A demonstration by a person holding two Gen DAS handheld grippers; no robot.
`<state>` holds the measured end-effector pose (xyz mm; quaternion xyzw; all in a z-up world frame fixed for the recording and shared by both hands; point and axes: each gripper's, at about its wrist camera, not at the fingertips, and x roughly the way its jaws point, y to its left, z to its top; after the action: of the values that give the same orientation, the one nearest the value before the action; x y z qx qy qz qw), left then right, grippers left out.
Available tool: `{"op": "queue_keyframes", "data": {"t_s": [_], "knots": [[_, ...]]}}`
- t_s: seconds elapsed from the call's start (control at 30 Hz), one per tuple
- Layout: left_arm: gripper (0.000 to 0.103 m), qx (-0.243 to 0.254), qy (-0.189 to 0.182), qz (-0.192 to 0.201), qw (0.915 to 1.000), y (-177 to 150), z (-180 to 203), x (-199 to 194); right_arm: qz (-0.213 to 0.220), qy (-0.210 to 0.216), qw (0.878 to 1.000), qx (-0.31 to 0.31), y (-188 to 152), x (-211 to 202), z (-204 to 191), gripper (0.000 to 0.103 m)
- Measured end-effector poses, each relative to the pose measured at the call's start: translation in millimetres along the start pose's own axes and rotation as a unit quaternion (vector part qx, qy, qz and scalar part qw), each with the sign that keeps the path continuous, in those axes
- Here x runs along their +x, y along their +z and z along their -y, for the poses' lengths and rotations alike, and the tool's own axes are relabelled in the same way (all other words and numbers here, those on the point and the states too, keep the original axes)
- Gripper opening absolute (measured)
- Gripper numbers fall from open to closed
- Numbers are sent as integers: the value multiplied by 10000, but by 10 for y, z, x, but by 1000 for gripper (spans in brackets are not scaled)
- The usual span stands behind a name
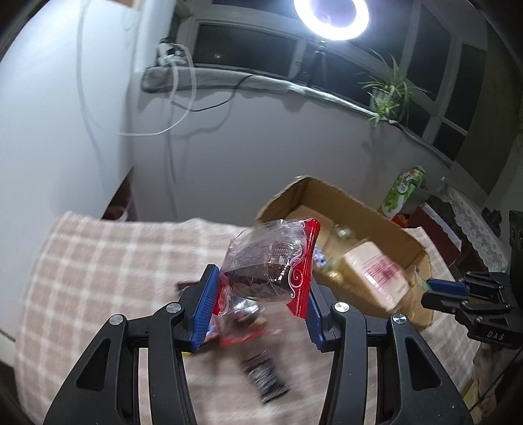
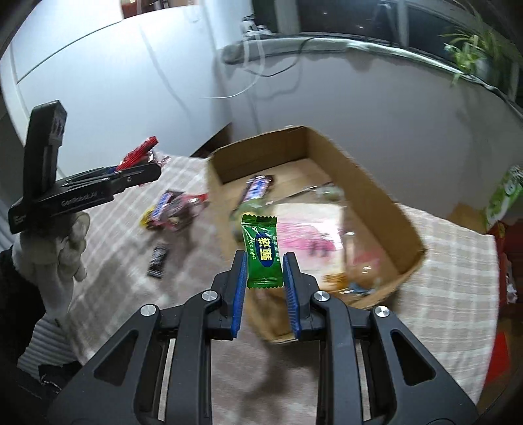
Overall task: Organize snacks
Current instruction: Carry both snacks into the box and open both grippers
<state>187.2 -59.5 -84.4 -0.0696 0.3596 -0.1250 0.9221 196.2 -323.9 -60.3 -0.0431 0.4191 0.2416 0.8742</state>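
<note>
Upright, long axis vertical, green candy (image 2: 261,253) pinched in right gripper (image 2: 264,261); red-edged clear packet (image 1: 268,261) clamped tilted in left gripper (image 1: 260,278). Beyond: cardboard box (image 2: 359,183), scattered snack bars (image 2: 173,209).

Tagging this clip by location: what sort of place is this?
Probably a room in a home: a table under a checked cloth, a potted plant on the windowsill, and a ring light set up for filming.

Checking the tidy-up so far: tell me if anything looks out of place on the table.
Several snacks lie loose on the checked tablecloth outside the cardboard box: a small dark packet and a mixed pile of wrappers. Others are already in the box. Nothing looks spilled or damaged.
</note>
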Motion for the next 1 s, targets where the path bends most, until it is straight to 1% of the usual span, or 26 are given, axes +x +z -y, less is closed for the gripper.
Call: {"op": "queue_keyframes", "data": {"t_s": [0.17, 0.4, 0.77, 1.0], "knots": [[47, 177, -112, -1, 9998, 171, 267, 186, 4, -287, 9996, 44, 61, 9, 198, 23], [47, 296, -223, -80, 9993, 335, 531, 466, 24, -414, 9990, 145, 138, 55, 429, 23], [47, 492, -170, -286, 9982, 474, 762, 864, -109, -455, 9986, 247, 173, 237, 639, 23], [47, 529, -137, -314, 9980, 515, 827, 967, -154, -454, 9985, 278, 173, 301, 659, 23]]}}
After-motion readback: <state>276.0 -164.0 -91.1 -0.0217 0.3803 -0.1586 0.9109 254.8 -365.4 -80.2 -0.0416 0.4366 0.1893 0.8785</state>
